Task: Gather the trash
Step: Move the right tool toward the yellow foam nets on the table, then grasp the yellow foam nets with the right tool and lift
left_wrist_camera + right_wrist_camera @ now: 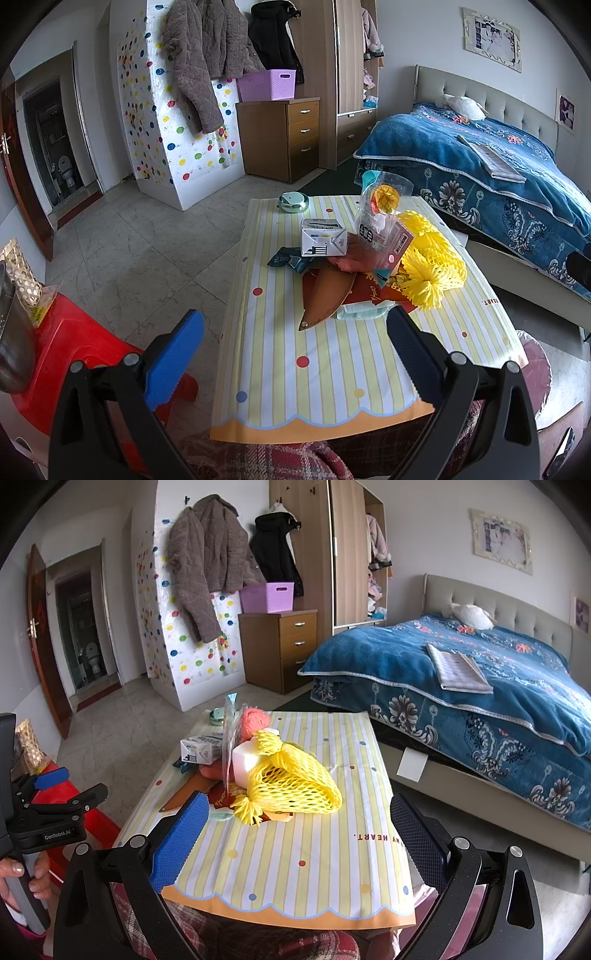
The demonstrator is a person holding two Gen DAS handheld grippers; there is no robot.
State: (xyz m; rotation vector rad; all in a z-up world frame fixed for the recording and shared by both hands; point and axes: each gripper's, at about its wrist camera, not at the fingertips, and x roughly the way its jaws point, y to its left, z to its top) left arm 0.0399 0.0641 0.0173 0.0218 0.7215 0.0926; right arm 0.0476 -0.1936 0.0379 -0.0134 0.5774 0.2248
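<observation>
Both tools, left tool (295, 332) and right tool (295, 816), gape wide and empty; yellow net (291, 779) sits at my right tool's twelve o'clock on the surface (314, 867).

Our left tool (295, 332) held level with its fingers spread wide and empty, our right tool (299, 818) likewise wide apart, our left hand (22, 880) gripping its handle

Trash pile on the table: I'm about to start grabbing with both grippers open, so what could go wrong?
The yellow net drapes over other scraps, so lifting it may drag them along. The clear packet stands leaning on the pile and could topple. The carton sits loosely on top and may slide off.
</observation>
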